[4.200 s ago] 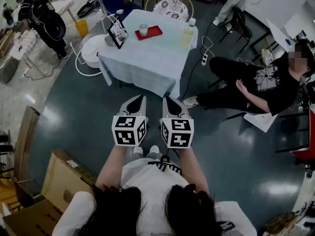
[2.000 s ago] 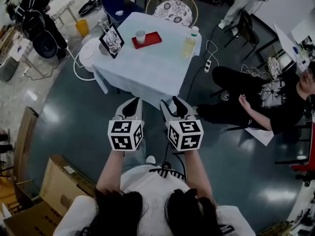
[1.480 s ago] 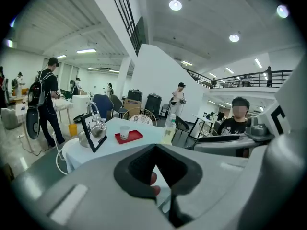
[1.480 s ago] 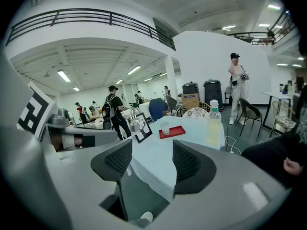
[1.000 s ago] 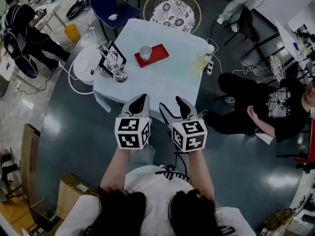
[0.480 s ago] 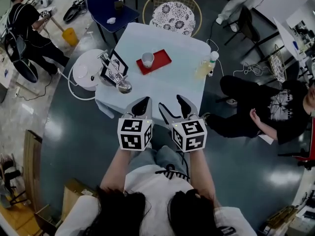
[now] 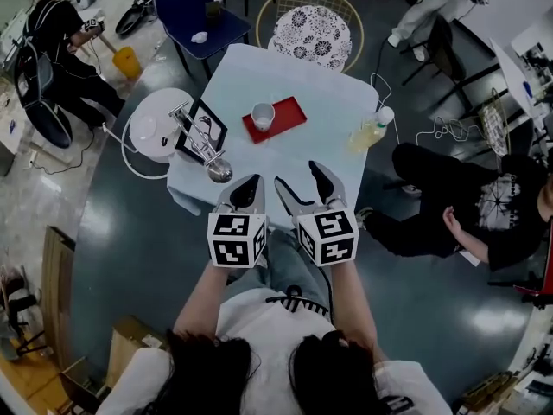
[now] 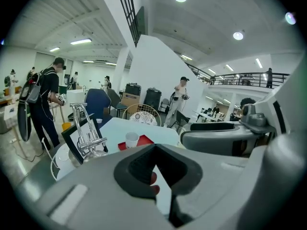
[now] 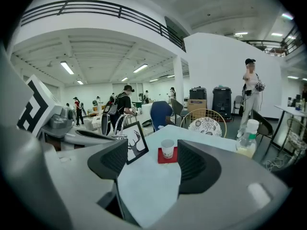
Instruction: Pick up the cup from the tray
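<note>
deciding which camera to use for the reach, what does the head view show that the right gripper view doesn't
Only the head view shows a person in black seated on the floor to the right of the table. Only the right gripper view shows the balcony railing and the ceiling lights. Both show the white cup upright on the red tray, the picture frame, the bottle and the patterned chair beyond the table.
</note>
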Action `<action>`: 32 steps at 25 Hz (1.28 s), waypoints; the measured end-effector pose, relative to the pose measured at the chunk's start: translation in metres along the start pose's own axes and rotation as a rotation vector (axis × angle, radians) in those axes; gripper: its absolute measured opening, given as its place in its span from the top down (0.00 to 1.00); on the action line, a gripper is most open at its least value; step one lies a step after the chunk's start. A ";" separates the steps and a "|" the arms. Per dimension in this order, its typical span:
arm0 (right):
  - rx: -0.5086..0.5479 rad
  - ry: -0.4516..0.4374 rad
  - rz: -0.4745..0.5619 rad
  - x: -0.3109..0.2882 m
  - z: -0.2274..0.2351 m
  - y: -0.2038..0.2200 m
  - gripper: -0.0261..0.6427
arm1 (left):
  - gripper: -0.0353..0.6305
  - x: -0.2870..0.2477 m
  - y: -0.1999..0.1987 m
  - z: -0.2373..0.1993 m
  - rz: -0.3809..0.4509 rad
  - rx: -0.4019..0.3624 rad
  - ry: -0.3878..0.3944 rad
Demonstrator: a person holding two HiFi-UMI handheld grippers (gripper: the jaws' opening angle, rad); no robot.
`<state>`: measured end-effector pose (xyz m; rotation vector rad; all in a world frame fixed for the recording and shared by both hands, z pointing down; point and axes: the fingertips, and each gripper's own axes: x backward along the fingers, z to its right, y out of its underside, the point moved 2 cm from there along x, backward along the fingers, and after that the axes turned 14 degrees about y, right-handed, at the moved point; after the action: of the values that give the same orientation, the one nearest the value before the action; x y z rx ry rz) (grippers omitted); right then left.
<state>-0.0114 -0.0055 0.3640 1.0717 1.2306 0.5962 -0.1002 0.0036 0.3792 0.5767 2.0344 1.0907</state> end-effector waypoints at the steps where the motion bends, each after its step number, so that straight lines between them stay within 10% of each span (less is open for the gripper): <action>1: -0.007 0.000 0.001 -0.007 0.002 -0.001 0.46 | 0.95 -0.004 -0.001 -0.004 0.003 0.004 -0.010; 32: 0.106 -0.201 -0.124 -0.265 -0.003 0.039 0.33 | 0.95 -0.130 0.054 -0.113 -0.147 0.198 -0.252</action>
<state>-0.0812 -0.2130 0.5190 1.1064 1.1523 0.3232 -0.1051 -0.1124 0.5170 0.6202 1.9393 0.6975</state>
